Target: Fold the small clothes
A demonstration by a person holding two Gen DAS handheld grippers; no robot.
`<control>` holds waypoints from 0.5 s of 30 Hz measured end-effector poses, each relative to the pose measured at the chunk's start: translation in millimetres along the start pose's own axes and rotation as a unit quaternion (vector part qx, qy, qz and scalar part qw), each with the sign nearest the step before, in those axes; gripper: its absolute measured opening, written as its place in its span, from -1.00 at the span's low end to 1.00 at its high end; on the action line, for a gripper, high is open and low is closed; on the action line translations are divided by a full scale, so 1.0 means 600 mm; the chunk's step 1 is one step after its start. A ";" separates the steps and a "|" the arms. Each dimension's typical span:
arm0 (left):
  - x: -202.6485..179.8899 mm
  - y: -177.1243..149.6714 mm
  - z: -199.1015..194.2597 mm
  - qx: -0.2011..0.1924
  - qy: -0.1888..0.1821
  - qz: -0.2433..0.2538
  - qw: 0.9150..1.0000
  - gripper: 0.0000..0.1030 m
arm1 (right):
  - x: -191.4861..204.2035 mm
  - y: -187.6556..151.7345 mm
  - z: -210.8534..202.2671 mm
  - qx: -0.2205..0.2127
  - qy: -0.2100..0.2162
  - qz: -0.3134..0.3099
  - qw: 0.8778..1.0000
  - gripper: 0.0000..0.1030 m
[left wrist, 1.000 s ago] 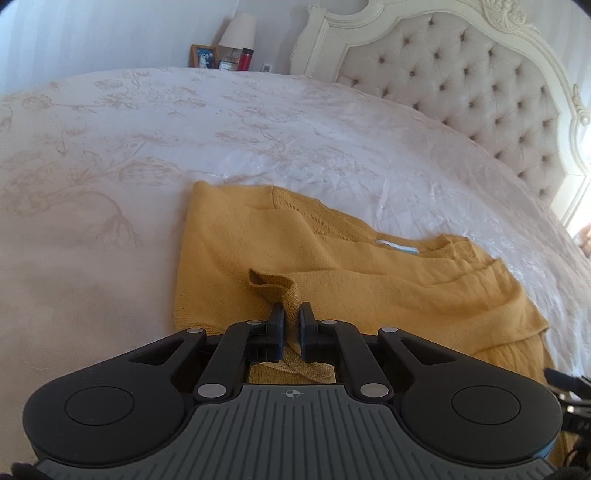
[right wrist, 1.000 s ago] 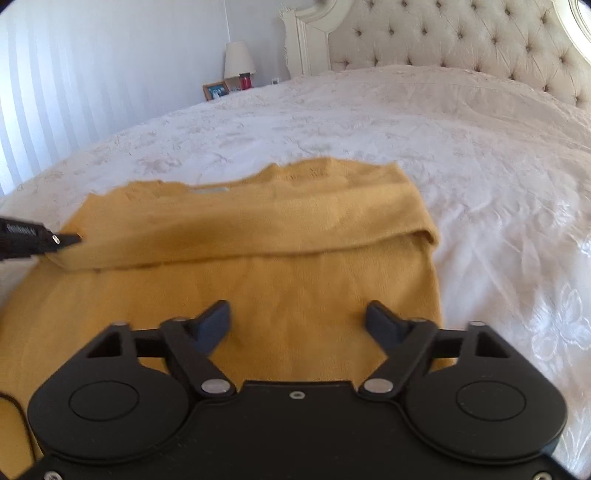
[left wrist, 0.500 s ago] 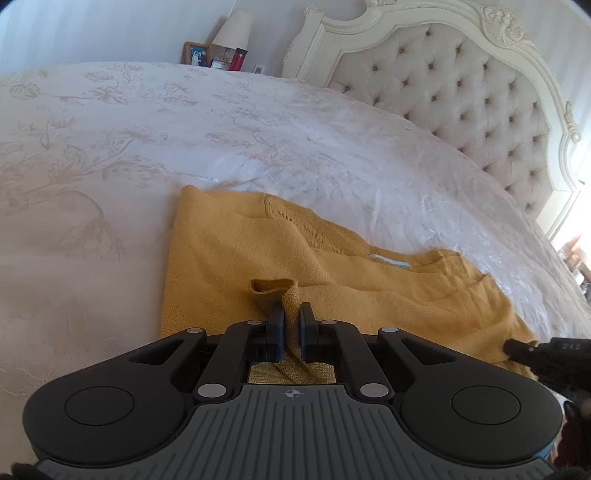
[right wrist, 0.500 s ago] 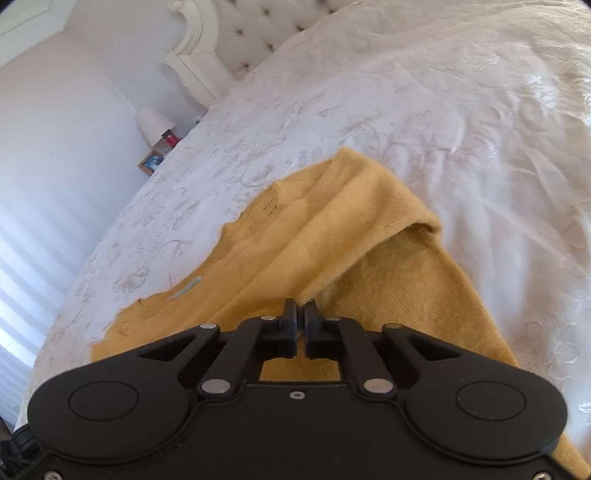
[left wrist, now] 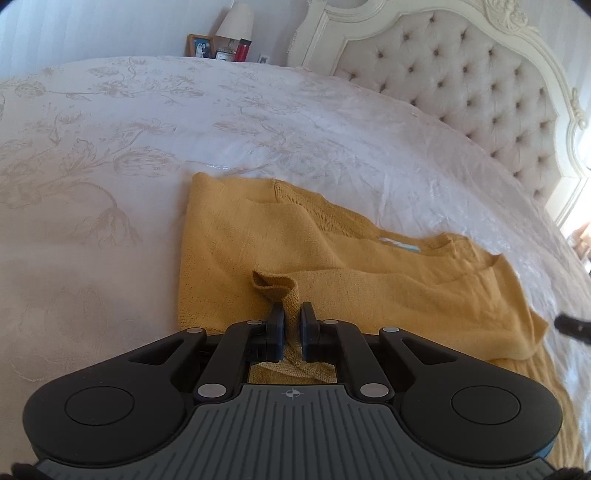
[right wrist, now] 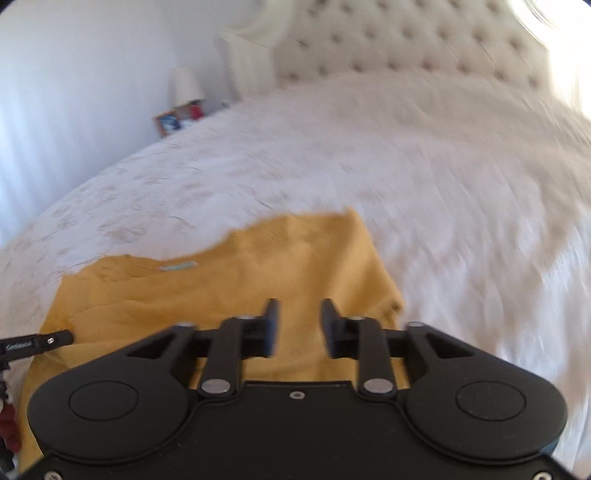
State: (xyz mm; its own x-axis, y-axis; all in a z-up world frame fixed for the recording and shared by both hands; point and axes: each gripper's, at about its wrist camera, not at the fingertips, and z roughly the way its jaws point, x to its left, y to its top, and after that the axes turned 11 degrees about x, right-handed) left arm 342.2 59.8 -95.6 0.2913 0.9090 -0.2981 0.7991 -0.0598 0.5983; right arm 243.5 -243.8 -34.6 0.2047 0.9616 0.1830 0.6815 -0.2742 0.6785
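Since half a second ago the right gripper (right wrist: 298,325) has let go: its fingers (right wrist: 271,323), then pinched together at the mustard sweater's edge, now stand partly apart with nothing between them, and its view has swung level toward the headboard (right wrist: 406,48), blurred by the motion. The left gripper (left wrist: 291,325) has barely shifted; the scene ahead of it looks much the same.

The left gripper's fingers (left wrist: 275,328) are closed on a raised fold of the mustard sweater (left wrist: 332,258), the knit hem bunched up between them and rising in a small loop just beyond the tips. It points across the garment toward the far side of the bed (left wrist: 110,166). The right gripper hovers over the sweater's right half, aimed along the bed.

The sweater lies spread on the white floral bedspread, partly folded, its neck label (left wrist: 399,243) facing up. In the right wrist view the tip of the left gripper shows at the sweater's left edge. A lamp (left wrist: 234,20), a picture frame (left wrist: 199,45) and a red container (left wrist: 242,50) stand beyond the bed's far corner.
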 end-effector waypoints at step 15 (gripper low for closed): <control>0.005 0.002 -0.002 -0.012 -0.013 0.002 1.000 -0.82 | 0.172 0.043 0.167 0.066 0.124 -0.327 0.934 0.19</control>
State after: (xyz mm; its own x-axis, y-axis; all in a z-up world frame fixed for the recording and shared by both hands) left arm 343.4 62.6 -95.0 0.3080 0.8976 -0.3153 0.7858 -0.0532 0.6162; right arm 352.7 -153.1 -69.3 -0.4445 0.8931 -0.0692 0.6878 0.3897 0.6124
